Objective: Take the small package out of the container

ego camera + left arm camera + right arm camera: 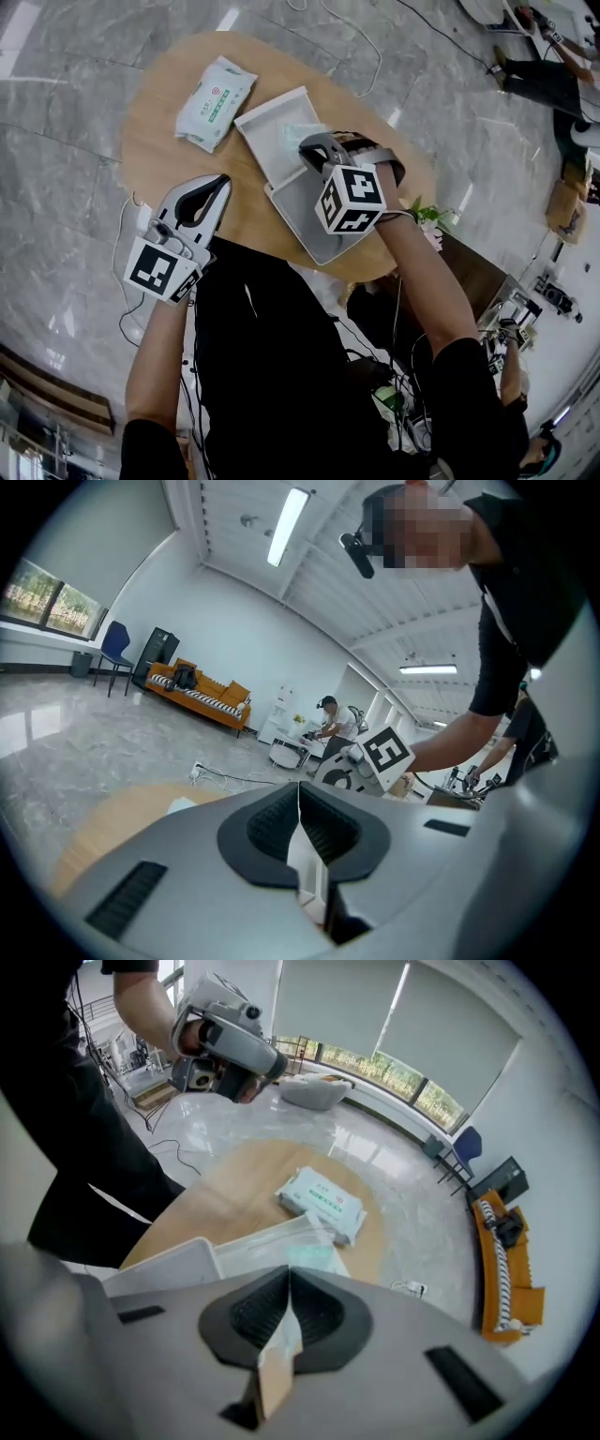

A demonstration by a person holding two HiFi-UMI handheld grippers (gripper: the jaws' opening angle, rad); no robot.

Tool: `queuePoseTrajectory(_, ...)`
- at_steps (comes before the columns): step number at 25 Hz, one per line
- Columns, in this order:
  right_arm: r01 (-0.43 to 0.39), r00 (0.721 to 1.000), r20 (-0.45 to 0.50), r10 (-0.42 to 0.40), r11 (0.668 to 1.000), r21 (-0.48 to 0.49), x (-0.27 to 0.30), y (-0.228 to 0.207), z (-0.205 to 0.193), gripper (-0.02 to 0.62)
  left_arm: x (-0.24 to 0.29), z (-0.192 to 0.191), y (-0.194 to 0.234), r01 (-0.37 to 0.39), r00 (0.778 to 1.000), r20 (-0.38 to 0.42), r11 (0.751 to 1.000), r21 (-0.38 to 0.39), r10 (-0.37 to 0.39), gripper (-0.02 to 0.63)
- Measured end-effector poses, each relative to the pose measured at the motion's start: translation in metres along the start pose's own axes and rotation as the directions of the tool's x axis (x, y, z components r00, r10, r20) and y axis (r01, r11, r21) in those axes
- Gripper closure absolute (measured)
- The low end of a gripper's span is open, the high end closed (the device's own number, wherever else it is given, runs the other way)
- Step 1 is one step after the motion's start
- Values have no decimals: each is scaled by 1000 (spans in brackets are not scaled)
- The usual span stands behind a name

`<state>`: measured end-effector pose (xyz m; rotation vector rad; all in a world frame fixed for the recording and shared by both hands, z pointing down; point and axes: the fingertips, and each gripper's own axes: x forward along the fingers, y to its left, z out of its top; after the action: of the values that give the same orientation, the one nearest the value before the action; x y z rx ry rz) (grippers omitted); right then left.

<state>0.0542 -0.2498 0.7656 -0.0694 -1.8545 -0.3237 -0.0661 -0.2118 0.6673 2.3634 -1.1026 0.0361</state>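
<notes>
**Near field.** The jaws of the right gripper (289,1277) are closed, the pads all but meeting. The near edge of the small package (302,1241) runs in under the tips. The hold is judged to be on thin clear film only, since no film is seen between the pads themselves.

**Just ahead of the jaws.** The package lies inside the white container (159,1265), towards its far end, and is not yet lifted clear of the walls.

**Beyond the tips, slightly to their right.** A pack of wipes (323,1202) is seen lying flat on the bench (225,1180), outside the container.

**To the side.** The jaws of the left gripper (216,185) are shut together with nothing between them. It is held over the near part of the bench, apart from the container, which is therefore not steadied.

**Risks, as judged from this position.**
- (a) The film may slip from between the jaws on lifting, because so little material is caught, and the package would then drop back.
- (b) If the package snags on a wall beside the jaws, the unheld container may be dragged or tipped along with it.
- (c) A lift carried too far ahead of the jaws may bring the package against the wipes.
</notes>
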Motion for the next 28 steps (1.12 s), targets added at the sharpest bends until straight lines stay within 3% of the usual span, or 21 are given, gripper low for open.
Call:
queuePoseTrajectory(7,165,973,155,-169,985,42,-138,-34,58,578,-7,100,-55,55,997,51,995,86,-60,588)
queuePoseTrajectory(11,267,917,274,-292,956,124,-233,-62,96,578,-19,164,-90,70,992,90,987,148,-84,588)
queuePoseTrajectory(17,367,744,466,-478,876,313,-372,-97,157,578,-49,264,-133,53,984,151,962,270,-97,588)
queuePoseTrajectory(23,395,574,597,-560,828,398,-479,-90,198,580,-88,339,-180,36,972,202,924,381,-121,588)
queuePoseTrajectory(26,348,442,675,-591,806,479,-533,-85,204,578,-102,368,-201,28,966,223,907,420,-133,588)
queuePoseTrajectory(28,312,375,700,-608,794,522,-563,-77,201,580,-112,381,-219,32,962,229,895,444,-149,588)
